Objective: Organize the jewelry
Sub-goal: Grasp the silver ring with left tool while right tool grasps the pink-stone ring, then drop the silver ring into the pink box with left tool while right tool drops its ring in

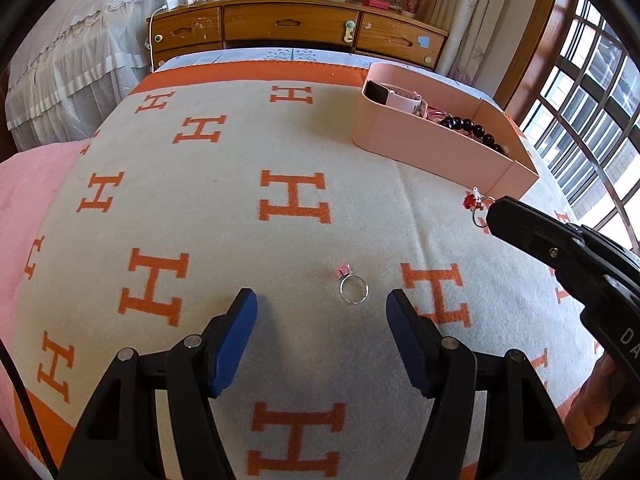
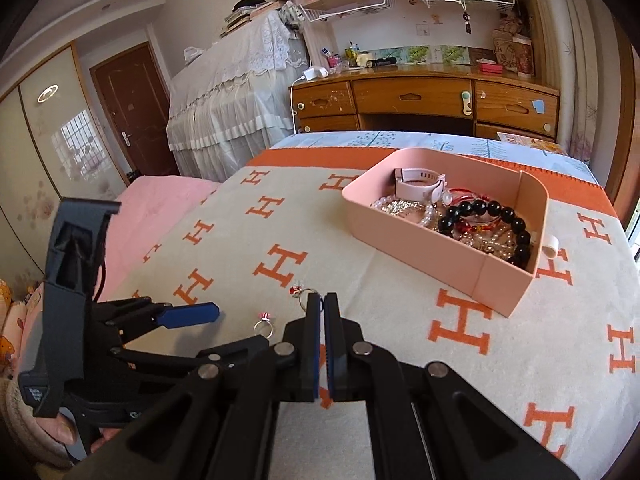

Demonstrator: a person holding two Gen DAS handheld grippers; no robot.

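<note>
A silver ring with a pink stone (image 1: 353, 285) lies on the H-patterned blanket, just ahead of my open left gripper (image 1: 321, 300); it also shows in the right wrist view (image 2: 264, 325). My right gripper (image 2: 322, 298) is shut on a silver ring with a red stone (image 2: 303, 292), held at the fingertips; the same ring shows in the left wrist view (image 1: 475, 205) at the tip of the right gripper (image 1: 496, 210). A pink tray (image 2: 436, 248) farther back holds a pink watch (image 2: 418, 186), a black bead bracelet (image 2: 486, 224) and other jewelry.
The blanket (image 1: 224, 208) covers a bed. A wooden desk with drawers (image 1: 292, 24) stands beyond the bed's far end. A pink cover (image 1: 28, 192) lies at the left. Windows (image 1: 592, 112) are on the right. A small white object (image 2: 552, 246) lies beside the tray.
</note>
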